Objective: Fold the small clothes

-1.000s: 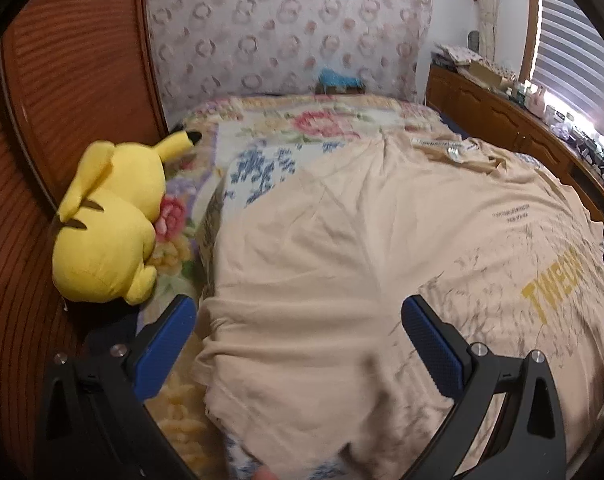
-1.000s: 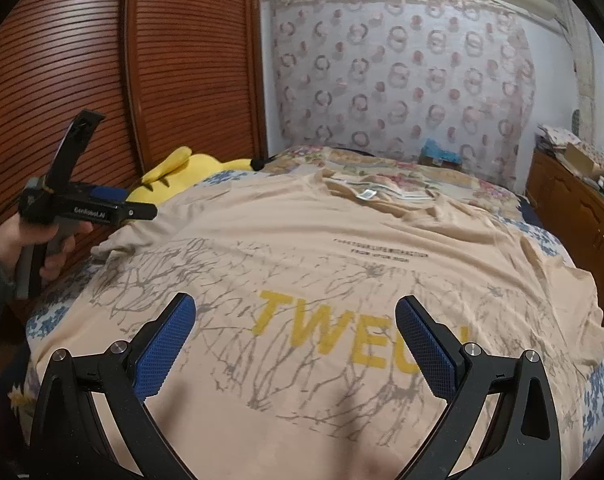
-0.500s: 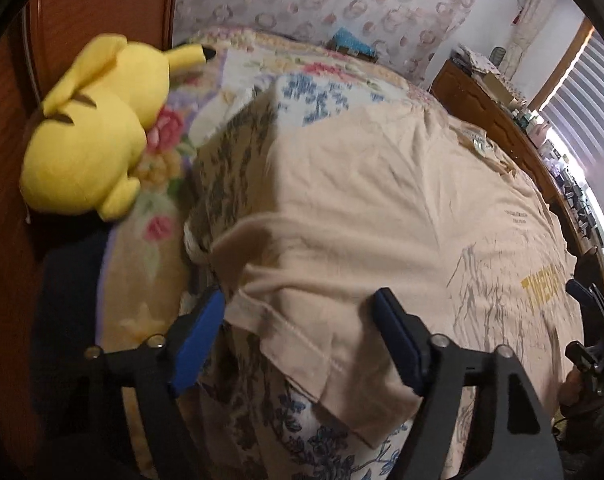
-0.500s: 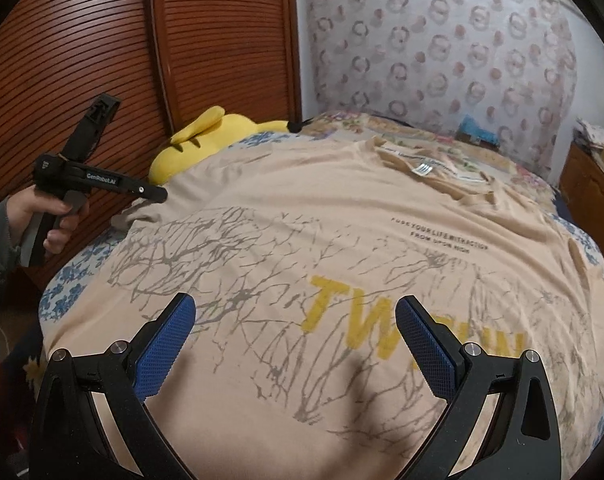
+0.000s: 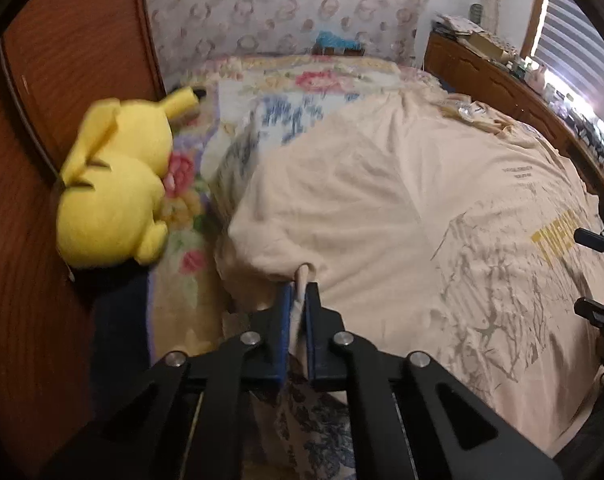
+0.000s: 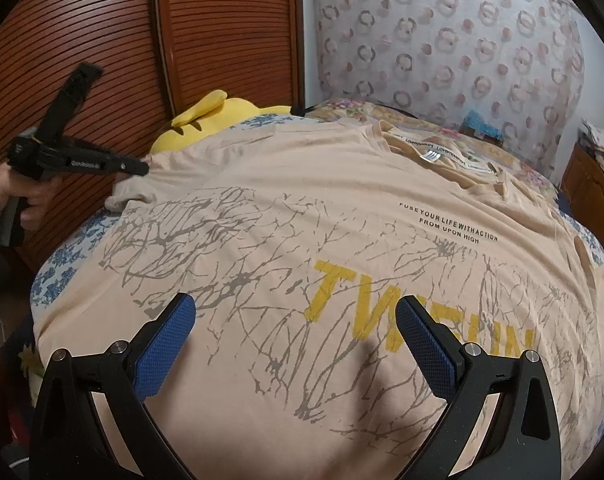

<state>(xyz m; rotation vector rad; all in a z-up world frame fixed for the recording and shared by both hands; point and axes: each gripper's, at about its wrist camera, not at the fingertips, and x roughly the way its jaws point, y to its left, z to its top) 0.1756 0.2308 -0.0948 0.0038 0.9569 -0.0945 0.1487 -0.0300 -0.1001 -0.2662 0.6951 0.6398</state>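
A beige T-shirt [image 6: 302, 216] with yellow letters and grey branch print lies spread front-up on the bed; it also shows in the left wrist view [image 5: 381, 208]. My left gripper [image 5: 298, 300] is shut on the edge of the shirt's sleeve at the bed's left side; it shows from the side in the right wrist view [image 6: 142, 168], pinching the bunched sleeve. My right gripper [image 6: 294, 332] is open and empty above the shirt's lower front. It is partly visible at the right edge of the left wrist view [image 5: 597, 276].
A yellow plush toy [image 5: 114, 188] lies at the bed's left edge against the wooden slatted doors [image 6: 102, 40]. The floral bedspread [image 5: 286, 92] shows beyond the shirt. A wooden dresser [image 5: 501, 80] with clutter stands on the right. A patterned curtain [image 6: 441, 40] hangs behind.
My left gripper was open over the sleeve; it has closed on the sleeve's edge and lifted it slightly. My right gripper stays open and has shifted a little over the shirt.
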